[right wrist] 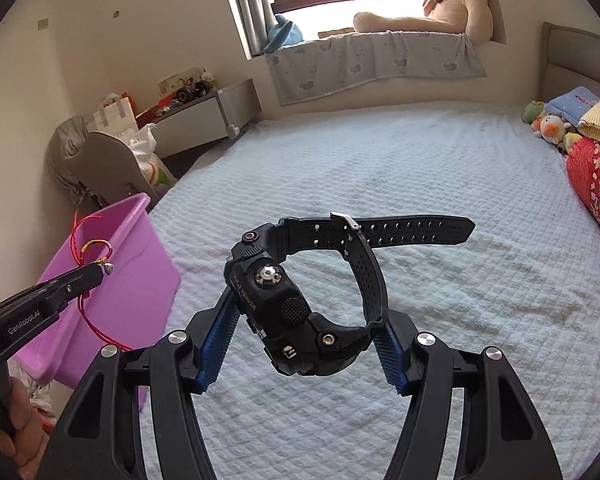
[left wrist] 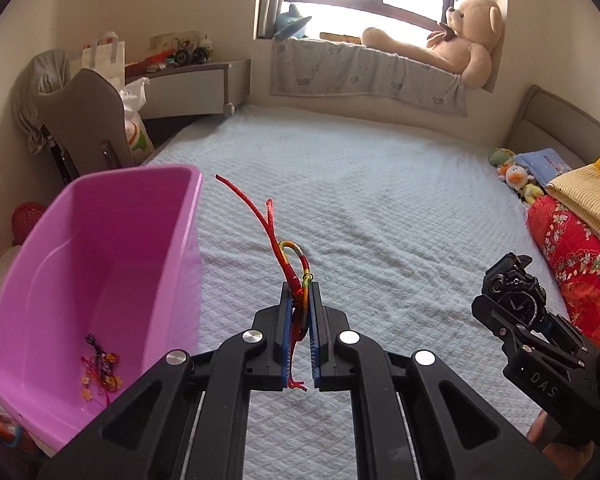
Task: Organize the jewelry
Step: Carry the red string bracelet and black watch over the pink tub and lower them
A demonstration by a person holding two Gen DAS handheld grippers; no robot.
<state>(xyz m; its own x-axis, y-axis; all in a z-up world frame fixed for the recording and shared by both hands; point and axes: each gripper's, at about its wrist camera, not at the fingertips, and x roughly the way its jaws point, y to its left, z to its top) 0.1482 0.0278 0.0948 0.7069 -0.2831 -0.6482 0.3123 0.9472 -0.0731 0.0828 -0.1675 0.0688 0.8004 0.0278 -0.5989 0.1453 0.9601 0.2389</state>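
Note:
My left gripper [left wrist: 301, 300] is shut on a red braided cord bracelet [left wrist: 290, 258] with a multicoloured loop, held above the bed just right of a pink plastic bin [left wrist: 100, 264]. The bin holds a small tangle of red trinkets [left wrist: 100, 364]. My right gripper [right wrist: 304, 316] is shut on a black digital watch [right wrist: 296, 300], its strap [right wrist: 400, 230] sticking out to the right. The right gripper with the watch shows at the right of the left wrist view [left wrist: 516, 304]. The left gripper [right wrist: 100, 272] with the bracelet [right wrist: 94, 248] shows at the left of the right wrist view, over the bin [right wrist: 132, 280].
A white quilted bed [left wrist: 380, 200] lies under both grippers. Folded red and yellow bedding [left wrist: 580, 248] and small plush toys [left wrist: 512, 176] lie at the right. A grey chair [left wrist: 88, 120] stands behind the bin. A teddy bear [left wrist: 460, 36] sits on the window sill.

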